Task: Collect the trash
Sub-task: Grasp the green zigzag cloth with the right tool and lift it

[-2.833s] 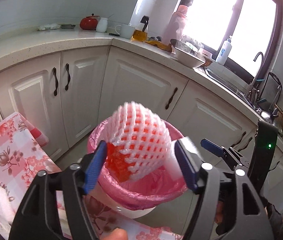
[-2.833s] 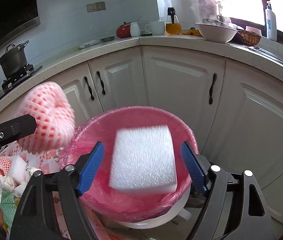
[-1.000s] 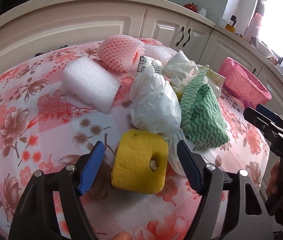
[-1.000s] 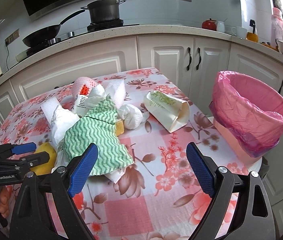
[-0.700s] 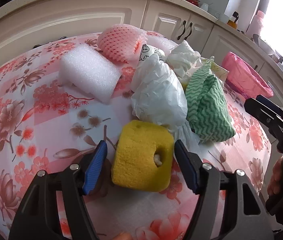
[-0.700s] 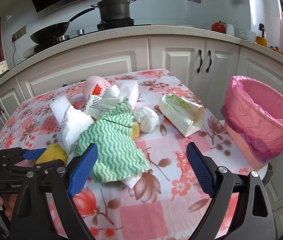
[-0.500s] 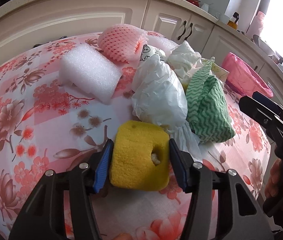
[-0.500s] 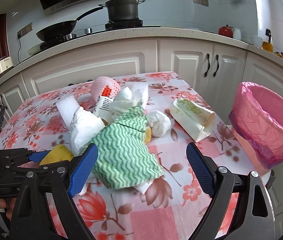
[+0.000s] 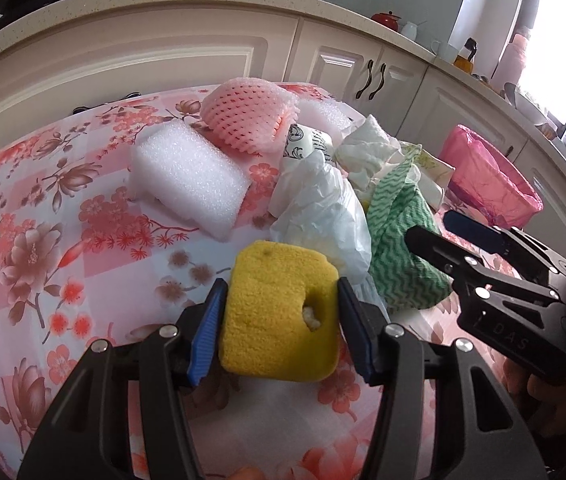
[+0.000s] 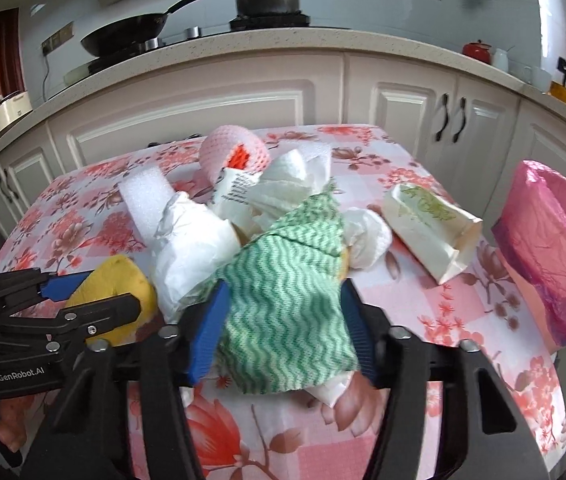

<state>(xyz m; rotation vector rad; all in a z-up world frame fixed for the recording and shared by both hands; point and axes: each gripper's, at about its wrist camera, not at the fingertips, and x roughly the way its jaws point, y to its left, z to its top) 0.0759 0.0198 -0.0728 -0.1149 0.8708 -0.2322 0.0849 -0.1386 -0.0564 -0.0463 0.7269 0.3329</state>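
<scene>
Floral table (image 9: pixel 43 240), trash heaped mid-surface. Left gripper (image 9: pixel 281 320) clamped on yellow sponge (image 9: pixel 279 312); right gripper (image 10: pixel 283 324) just closing, pads against green cloth (image 10: pixel 283 300).

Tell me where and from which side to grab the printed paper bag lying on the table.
Take the paper bag across its flattened middle, coming down from above with the tongs' fingers straddling its two long edges. It lies flat and alone on the tablecloth, clear of the pile, its open end towards the pink-lined bin, so probably nothing blocks either side.
</scene>
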